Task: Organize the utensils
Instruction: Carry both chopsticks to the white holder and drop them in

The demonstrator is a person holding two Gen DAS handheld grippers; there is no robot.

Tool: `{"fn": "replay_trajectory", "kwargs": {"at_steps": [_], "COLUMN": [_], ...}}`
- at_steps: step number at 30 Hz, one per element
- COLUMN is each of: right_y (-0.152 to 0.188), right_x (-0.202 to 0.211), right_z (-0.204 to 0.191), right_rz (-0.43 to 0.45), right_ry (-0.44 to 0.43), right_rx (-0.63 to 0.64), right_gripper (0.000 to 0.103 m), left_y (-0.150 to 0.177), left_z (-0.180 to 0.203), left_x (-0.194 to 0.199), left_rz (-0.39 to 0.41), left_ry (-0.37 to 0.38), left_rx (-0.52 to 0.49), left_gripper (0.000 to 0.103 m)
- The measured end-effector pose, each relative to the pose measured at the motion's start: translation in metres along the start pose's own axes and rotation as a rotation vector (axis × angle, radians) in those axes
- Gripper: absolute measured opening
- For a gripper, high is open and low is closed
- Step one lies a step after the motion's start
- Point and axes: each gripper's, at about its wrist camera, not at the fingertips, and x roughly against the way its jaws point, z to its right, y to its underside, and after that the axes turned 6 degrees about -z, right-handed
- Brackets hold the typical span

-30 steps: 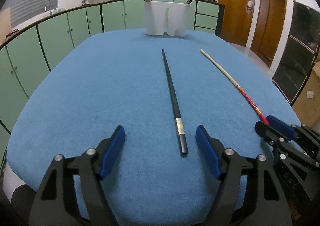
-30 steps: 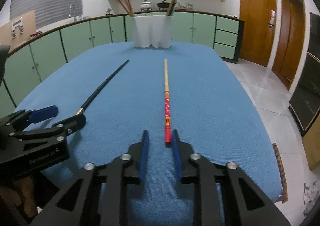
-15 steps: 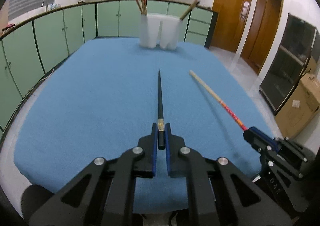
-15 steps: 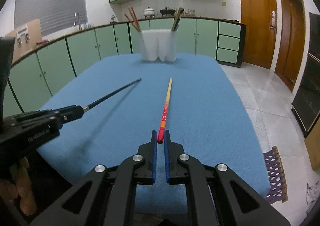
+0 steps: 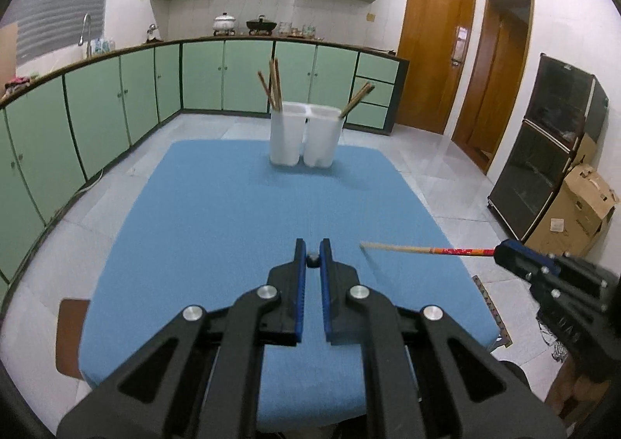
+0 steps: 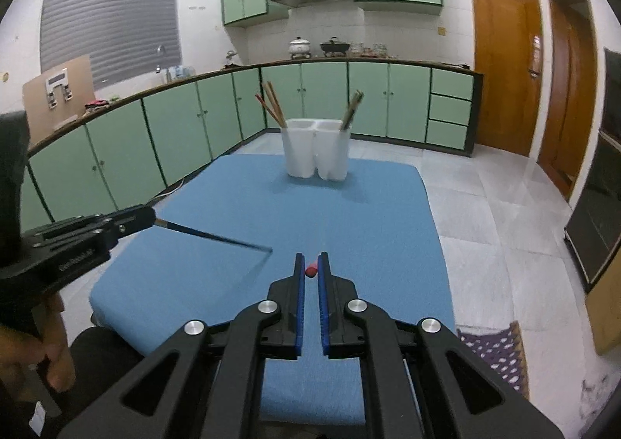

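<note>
My left gripper (image 5: pixel 312 259) is shut on the black chopstick (image 5: pixel 312 259), seen end-on between the blue pads; from the right wrist view the black chopstick (image 6: pixel 217 238) sticks out of the left gripper (image 6: pixel 149 217) over the blue table (image 6: pixel 372 214). My right gripper (image 6: pixel 310 271) is shut on the red-and-tan chopstick (image 6: pixel 310 271), only its red end showing. In the left wrist view that chopstick (image 5: pixel 423 249) juts leftward from the right gripper (image 5: pixel 500 252). Both are held above the table. The white two-compartment holder (image 5: pixel 306 140) stands at the far end with wooden chopsticks in each side.
Green cabinets (image 5: pixel 116 109) line the left and back walls. Wooden doors (image 5: pixel 434 58) and a dark cabinet (image 5: pixel 543 151) with a cardboard box (image 5: pixel 574 214) stand to the right. A person's hand (image 6: pixel 35 357) holds the left gripper. Tiled floor surrounds the table.
Both grippers closed on their chopsticks, lifted them off the table and rose well above it. The table now looks smaller and farther below.
</note>
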Motion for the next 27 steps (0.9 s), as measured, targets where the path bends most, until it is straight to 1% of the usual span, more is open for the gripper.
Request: {"fn": "replay_trajectory", "kwargs": {"at_steps": [4,9,15,19,24,27], "right_y": [-0.031,-0.056,-0.093,-0.115,-0.131,-0.136], "right_x": [0.01,-0.005,-0.026,-0.042,-0.053,-0.054], "right_z": [-0.009,-0.017,-0.009,0.0,0.009,0.009], "right_rz": [-0.008,-0.06,-0.117,-0.176,-0.216,-0.223], "right_ry": [-0.017,-0.027,-0.047,-0.05,-0.062,-0.065], "right_rx": [0.059,0.107,0.09,0.083,0.067,0.069], "right_gripper": [0.006,0.006,0.006,0.006,0.006,0.005], "left_y": [-0.019,-0.038,-0.066,-0.087,-0.109,-0.116], "left_z": [-0.004,-0.005,-0.005,-0.005,-0.011,-0.012], "left_x": [0.006,0.0,-0.017,-0.029,-0.041,-0.042], "left_rz": [-0.006,-0.045,-0.094,-0.127,-0.159,-0.16], "left_ry": [0.0,0.016,0.054,0.071,0.097,0.093], "left_rx": [-0.027,-0.06,-0.086,-0.098,-0.077,-0.078], "left_gripper": [0.006,0.006,0.007,0.007,0.007,0.006]}}
